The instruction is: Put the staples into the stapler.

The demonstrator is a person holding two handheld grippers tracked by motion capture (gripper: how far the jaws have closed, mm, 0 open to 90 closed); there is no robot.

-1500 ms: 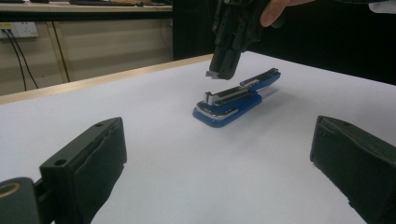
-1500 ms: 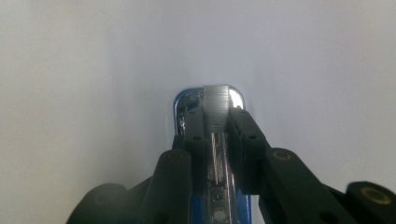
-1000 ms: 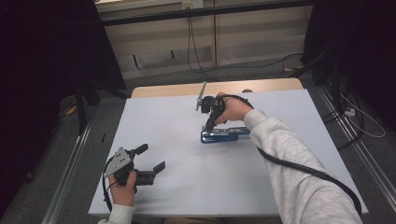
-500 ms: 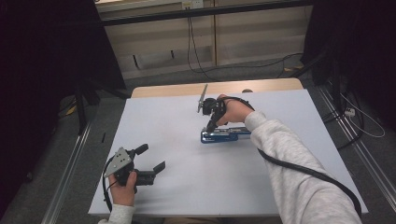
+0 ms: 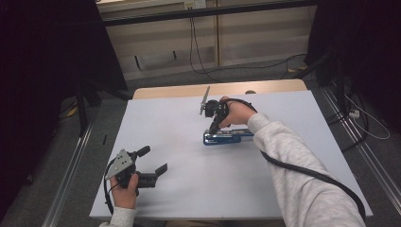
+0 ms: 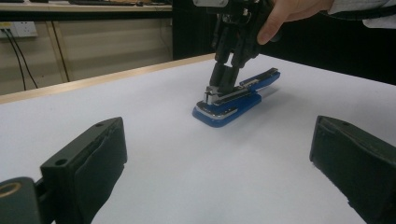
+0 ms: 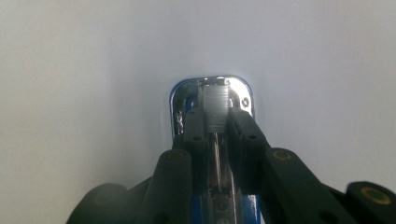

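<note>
Both grippers work over a white table, and the blue stapler serves as the landmark. Right gripper points steeply down onto the stapler's front end, its jaws drawn narrow on either side of the silver staple channel; in the right gripper view the gripper flanks the ribbed metal strip at the stapler nose, and the fingers look to be touching the channel, though whether they truly pinch it is hard to tell. Most of the stapler body is hidden beneath the jaws in that view, and only the rounded chrome and blue tip shows clearly. In the left gripper view the stapler lies flat on the table with its blue top arm lifted at the rear, and the right hand is cut off by the top edge. From above, the grey sleeve covers the stapler's rear end.

Left gripper sits well apart from the stapler, toward the near left corner of the table, held in the left hand with its jaws spread wide and nothing between them. Behind the stapler a bare wooden strip of table edge shows, with cables on the floor beyond
</note>
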